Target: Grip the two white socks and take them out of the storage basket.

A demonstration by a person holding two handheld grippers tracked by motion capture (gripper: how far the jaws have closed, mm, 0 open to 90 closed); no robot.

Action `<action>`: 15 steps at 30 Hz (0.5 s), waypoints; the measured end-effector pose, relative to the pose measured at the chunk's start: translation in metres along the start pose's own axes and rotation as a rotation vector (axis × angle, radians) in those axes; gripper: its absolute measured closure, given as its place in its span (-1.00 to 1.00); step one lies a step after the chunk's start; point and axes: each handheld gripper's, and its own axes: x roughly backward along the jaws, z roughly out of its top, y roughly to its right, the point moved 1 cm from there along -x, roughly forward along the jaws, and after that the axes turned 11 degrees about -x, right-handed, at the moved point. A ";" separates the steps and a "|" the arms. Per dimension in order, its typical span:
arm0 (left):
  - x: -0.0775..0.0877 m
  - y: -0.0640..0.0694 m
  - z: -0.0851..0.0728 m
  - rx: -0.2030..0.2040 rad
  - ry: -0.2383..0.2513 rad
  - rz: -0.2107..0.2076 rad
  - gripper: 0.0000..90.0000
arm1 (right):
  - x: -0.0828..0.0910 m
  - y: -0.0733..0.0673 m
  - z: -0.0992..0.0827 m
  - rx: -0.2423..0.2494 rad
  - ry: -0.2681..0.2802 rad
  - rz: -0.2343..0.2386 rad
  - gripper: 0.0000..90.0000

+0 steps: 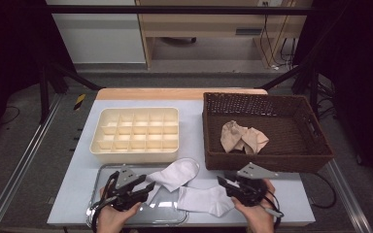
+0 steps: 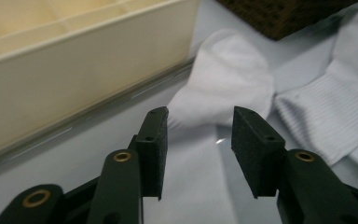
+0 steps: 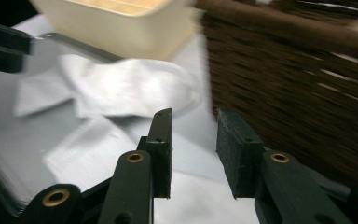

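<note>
- My left hand-held gripper (image 1: 148, 187) hangs released above the metal tray (image 1: 102, 174).
- My right hand-held gripper (image 1: 226, 185) is released too.
- Two white socks (image 1: 177, 174) lie between them on the desk (image 1: 192, 126), partly on the tray.

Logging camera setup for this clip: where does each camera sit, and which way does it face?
High view: above the table's near edge, looking forward and down on the divider box, basket, tray and white socks; both hands with the left gripper and right gripper show.
Left gripper view: rides that gripper, open jaws toward the socks and box.
Right gripper view: rides that gripper, open jaws toward the socks and basket.
All views share socks, box and basket.
</note>
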 end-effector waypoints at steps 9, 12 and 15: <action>0.009 -0.009 -0.024 0.052 -0.048 0.020 0.22 | -0.054 -0.041 0.001 0.021 -0.115 0.094 0.51; 0.006 -0.003 -0.029 0.063 -0.067 -0.006 0.30 | -0.071 -0.037 -0.016 0.015 -0.182 0.069 0.50; 0.002 0.001 -0.028 0.050 -0.073 -0.020 0.36 | -0.075 -0.031 -0.027 0.019 -0.225 0.032 0.48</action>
